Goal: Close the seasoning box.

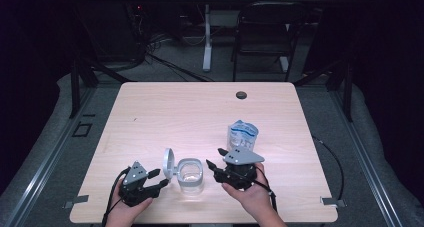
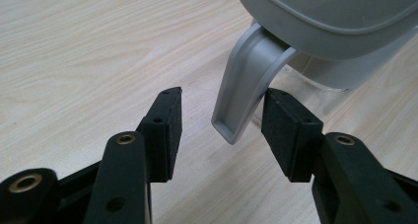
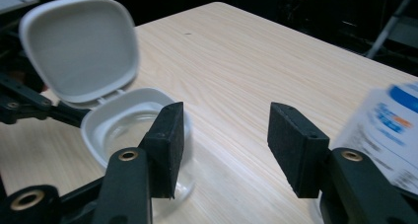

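Note:
A clear plastic container [image 1: 190,175] with a grey rim stands near the table's front edge, its hinged grey lid [image 1: 169,163] swung up on the left side. My left gripper [image 1: 159,178] is open just left of it. In the left gripper view the grey handle [image 2: 245,81] of the container hangs between the open jaws, touching neither pad. My right gripper [image 1: 216,158] is open to the right of the container; its view shows the open container [image 3: 129,123] and raised lid [image 3: 79,49] beyond the left jaw. A white and blue packet [image 1: 242,135] stands behind the right gripper.
The light wooden table [image 1: 200,112] has a dark round grommet [image 1: 241,94] near its far edge. A black chair [image 1: 265,32] and a white desk leg [image 1: 206,37] stand on the floor beyond. Black cables trail from both grippers off the front edge.

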